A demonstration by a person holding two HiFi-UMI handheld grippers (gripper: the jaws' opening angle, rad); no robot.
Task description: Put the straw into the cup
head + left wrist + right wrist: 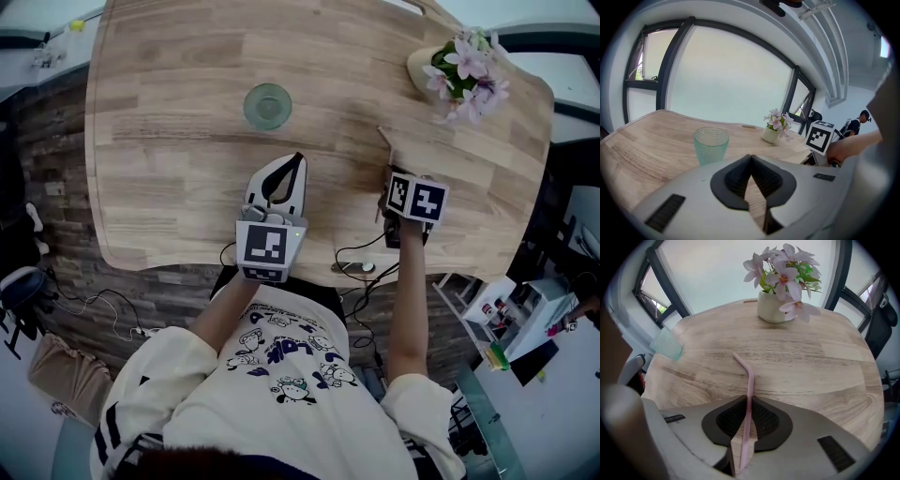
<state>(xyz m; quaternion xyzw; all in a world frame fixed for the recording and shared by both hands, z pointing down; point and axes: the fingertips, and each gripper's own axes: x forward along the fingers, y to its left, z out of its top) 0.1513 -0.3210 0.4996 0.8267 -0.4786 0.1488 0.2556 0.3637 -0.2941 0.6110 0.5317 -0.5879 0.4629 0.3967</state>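
Holding the bent pink plastic straw (750,380) well right of the green dimpled glass cup (267,105)
My right hand-held gripper (748,397) clamps it; my left hand-held gripper (751,157) is closed, empty. The straw could pivot in my pinch and miss the cup.

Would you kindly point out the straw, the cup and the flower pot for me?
straw (750,385), right gripper view, shaft below the bend.
cup (711,146), left gripper view, side wall.
flower pot (771,310), right gripper view, white body.

I count one worktop (169,187), one green cup (267,105), one pot of pink flowers (466,67) and one pink straw (750,376). Two grippers: the left gripper (751,158) and the right gripper (746,401).
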